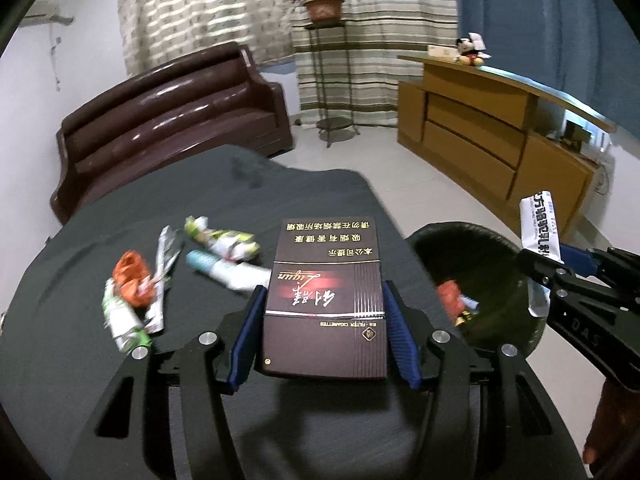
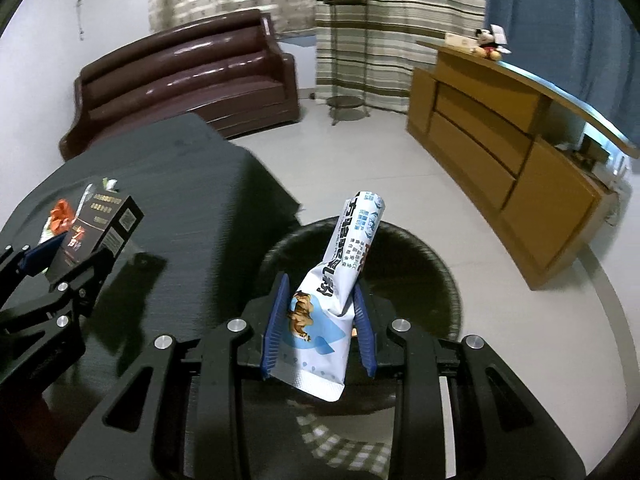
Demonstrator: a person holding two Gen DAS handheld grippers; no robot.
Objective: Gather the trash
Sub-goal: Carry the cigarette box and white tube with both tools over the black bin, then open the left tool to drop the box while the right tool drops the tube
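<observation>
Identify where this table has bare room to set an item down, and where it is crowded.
Free: the dark table from the wrappers to the far edge by the sofa, and the strip towards the bin. Crowded: the wrappers left of the held cigarette box.

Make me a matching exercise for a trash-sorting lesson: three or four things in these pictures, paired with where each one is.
Things:
1. cigarette box
2. white pouch
3. orange wrapper
4. plush toy

Places:
A. on the wooden counter
B. between the pads of the right gripper, above the dark bin
C. lying on the dark table
D. between the pads of the left gripper

Pairs: 1-D, 2-B, 3-C, 4-A
</observation>
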